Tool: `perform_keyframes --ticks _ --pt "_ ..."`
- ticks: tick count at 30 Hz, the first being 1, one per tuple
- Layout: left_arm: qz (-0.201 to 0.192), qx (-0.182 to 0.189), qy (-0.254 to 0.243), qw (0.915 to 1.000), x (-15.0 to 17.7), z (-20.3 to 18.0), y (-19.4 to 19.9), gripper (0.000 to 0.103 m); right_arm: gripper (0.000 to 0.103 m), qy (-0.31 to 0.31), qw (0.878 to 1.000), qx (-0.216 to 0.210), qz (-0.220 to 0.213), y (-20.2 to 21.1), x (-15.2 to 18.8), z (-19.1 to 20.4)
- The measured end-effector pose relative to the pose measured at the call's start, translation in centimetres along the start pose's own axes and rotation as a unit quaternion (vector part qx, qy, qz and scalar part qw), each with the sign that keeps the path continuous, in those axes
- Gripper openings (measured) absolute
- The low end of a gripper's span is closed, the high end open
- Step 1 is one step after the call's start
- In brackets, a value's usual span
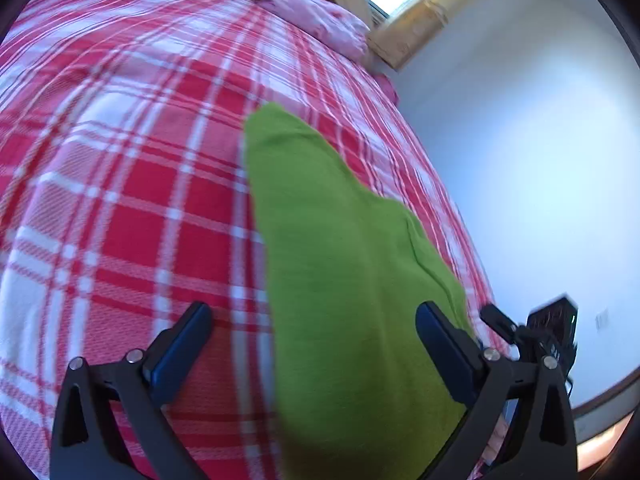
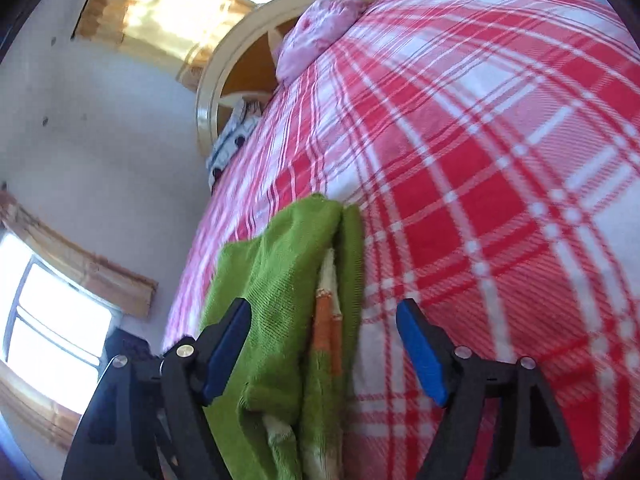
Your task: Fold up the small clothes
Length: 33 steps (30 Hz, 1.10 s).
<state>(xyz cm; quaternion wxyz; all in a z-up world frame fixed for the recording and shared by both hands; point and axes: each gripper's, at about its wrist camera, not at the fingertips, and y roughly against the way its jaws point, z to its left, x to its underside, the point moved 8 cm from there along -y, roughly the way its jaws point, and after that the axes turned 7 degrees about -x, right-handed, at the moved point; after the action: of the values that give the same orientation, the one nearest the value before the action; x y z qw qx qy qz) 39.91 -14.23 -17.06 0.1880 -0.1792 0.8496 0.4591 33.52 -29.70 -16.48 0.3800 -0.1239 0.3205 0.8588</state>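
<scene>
A small green knitted garment [image 1: 336, 264] lies folded lengthwise on the red and white plaid bedspread [image 1: 132, 184]. My left gripper [image 1: 314, 316] is open above its near end, with the cloth between the fingers, held by neither. In the right wrist view the same green garment [image 2: 280, 280] shows an orange and cream striped inner part [image 2: 326, 340] between its folded halves. My right gripper [image 2: 324, 312] is open over it, one finger above the green cloth and one above the bedspread [image 2: 500, 200].
A pink crumpled cloth [image 1: 316, 16] lies at the far end of the bed, also in the right wrist view [image 2: 316, 28]. A white and dark patterned garment [image 2: 232, 136] lies by the headboard [image 2: 208, 92]. The bed edge runs beside a white wall [image 1: 520, 160].
</scene>
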Motion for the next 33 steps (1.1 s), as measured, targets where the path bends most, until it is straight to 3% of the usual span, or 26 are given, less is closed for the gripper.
perform_keyframes --ticks 8,13,18,21,23,25,30,33 --pt "0.023 -0.024 -0.089 0.9954 1.3 -2.9 -2.1 0.097 0.076 0.114 0.991 0.024 0.06 -4.1 1.6 1.9" --pt "0.021 0.016 -0.064 0.9976 0.9 -2.2 -2.0 0.096 0.085 0.135 0.987 0.017 0.081 -4.9 1.9 2.2" --pt "0.021 -0.014 -0.089 0.9957 1.5 -2.8 -2.2 0.096 0.088 0.18 0.978 0.049 0.098 -6.2 2.5 2.9" --pt "0.013 -0.024 -0.084 0.9961 1.3 -2.5 -2.2 0.088 0.081 0.214 0.967 0.065 0.118 -7.0 3.3 3.8" --pt "0.008 -0.028 -0.08 0.9964 1.1 -2.1 -2.1 0.079 0.067 0.208 0.969 0.052 0.119 -6.8 3.5 3.9" --pt "0.006 -0.03 -0.079 0.9964 1.1 -2.0 -2.2 0.077 0.061 0.197 0.973 0.036 0.112 -6.5 3.6 3.6" --pt "0.003 -0.034 -0.078 0.9964 1.0 -1.9 -2.2 0.077 0.06 0.18 0.978 0.025 0.1 -6.3 3.6 3.4" --pt "0.003 -0.034 -0.082 0.996 1.0 -2.1 -2.4 0.083 0.061 0.168 0.981 0.016 0.1 -6.2 3.6 3.3"
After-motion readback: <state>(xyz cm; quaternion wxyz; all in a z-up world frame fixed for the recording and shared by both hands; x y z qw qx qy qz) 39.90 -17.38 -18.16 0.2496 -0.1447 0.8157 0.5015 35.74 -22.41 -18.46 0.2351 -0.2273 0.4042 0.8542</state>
